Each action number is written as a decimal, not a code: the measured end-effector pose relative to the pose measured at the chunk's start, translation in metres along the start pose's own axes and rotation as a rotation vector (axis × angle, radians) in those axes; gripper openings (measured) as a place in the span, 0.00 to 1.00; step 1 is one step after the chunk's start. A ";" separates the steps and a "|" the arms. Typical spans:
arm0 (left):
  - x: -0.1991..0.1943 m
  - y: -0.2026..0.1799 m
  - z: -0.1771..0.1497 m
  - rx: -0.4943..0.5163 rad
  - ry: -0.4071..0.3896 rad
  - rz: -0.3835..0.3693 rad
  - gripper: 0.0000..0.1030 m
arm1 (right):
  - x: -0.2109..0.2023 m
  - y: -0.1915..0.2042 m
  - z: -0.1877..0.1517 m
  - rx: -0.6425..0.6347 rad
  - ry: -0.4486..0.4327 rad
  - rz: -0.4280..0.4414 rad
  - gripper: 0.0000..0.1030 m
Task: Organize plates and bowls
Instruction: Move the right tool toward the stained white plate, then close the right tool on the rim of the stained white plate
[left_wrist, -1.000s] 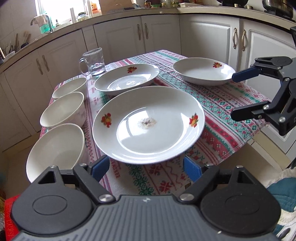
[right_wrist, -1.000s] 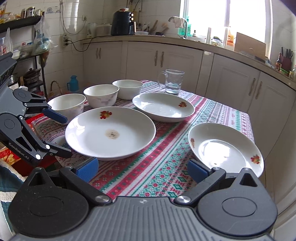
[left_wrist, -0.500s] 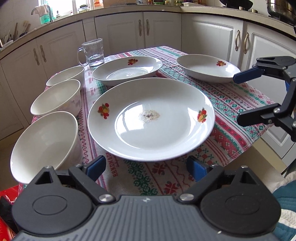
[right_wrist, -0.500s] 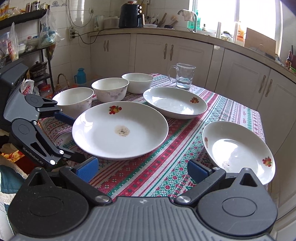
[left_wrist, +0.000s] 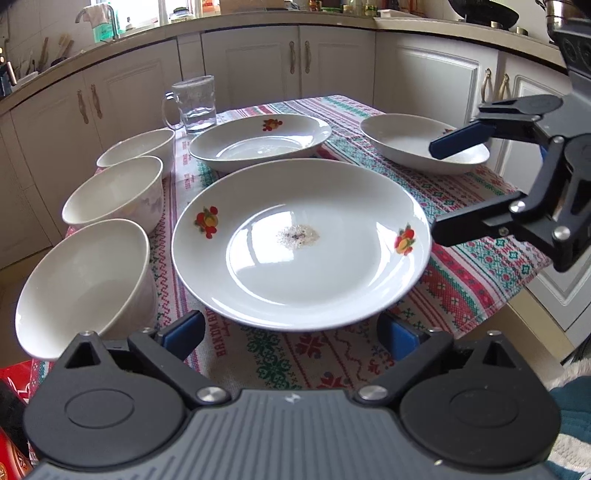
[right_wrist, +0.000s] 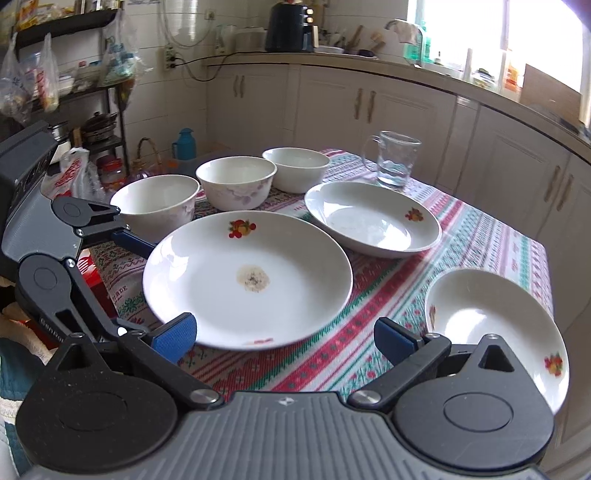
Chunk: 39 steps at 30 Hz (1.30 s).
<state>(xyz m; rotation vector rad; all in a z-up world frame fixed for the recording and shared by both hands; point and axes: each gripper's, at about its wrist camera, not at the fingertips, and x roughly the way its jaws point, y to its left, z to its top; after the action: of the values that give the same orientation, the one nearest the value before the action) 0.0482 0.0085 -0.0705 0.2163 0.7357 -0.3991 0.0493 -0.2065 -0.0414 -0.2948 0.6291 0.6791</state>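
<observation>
Now both grippers hang at the near edge of the table (left_wrist: 480, 280) with nothing in them. The left gripper (left_wrist: 291, 334) has just been opening its jaws; they stand wide, level with the near rim of the big plate (left_wrist: 301, 243), and compared with a second ago that plate looms larger in the left wrist view, so this gripper has edged closer to it. Whether its pads touch the rim I cannot tell; no grip shows. The right gripper (right_wrist: 284, 338) is also spread wide and empty, and it has slid sideways: in the left view its upper finger now overlaps the small plate (left_wrist: 410, 144) at the right, where before it sat clear of it.

Nothing is stacked yet. Three bowls stand in a row on the left: the near bowl (left_wrist: 83, 280), the middle bowl (left_wrist: 112, 194) and the far bowl (left_wrist: 136, 146). A deep plate (left_wrist: 260, 142) lies behind the big plate, beside a glass mug (left_wrist: 194, 103).

To my eye, the open jaws and the approach mean the first pick is being set up, likely the big plate, which carries a crumb stain at its centre.
</observation>
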 end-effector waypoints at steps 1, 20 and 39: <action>-0.001 0.000 0.001 -0.002 -0.003 -0.002 0.95 | 0.002 -0.003 0.003 -0.010 0.001 0.014 1.00; 0.008 -0.004 0.007 -0.052 0.021 0.002 0.90 | 0.088 -0.063 0.061 0.025 0.156 0.280 0.97; 0.011 -0.003 0.008 -0.045 0.026 -0.008 0.92 | 0.134 -0.074 0.078 0.063 0.243 0.403 0.80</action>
<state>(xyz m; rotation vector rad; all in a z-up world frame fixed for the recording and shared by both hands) 0.0587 -0.0002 -0.0722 0.1764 0.7705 -0.3876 0.2133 -0.1611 -0.0608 -0.1938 0.9544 1.0168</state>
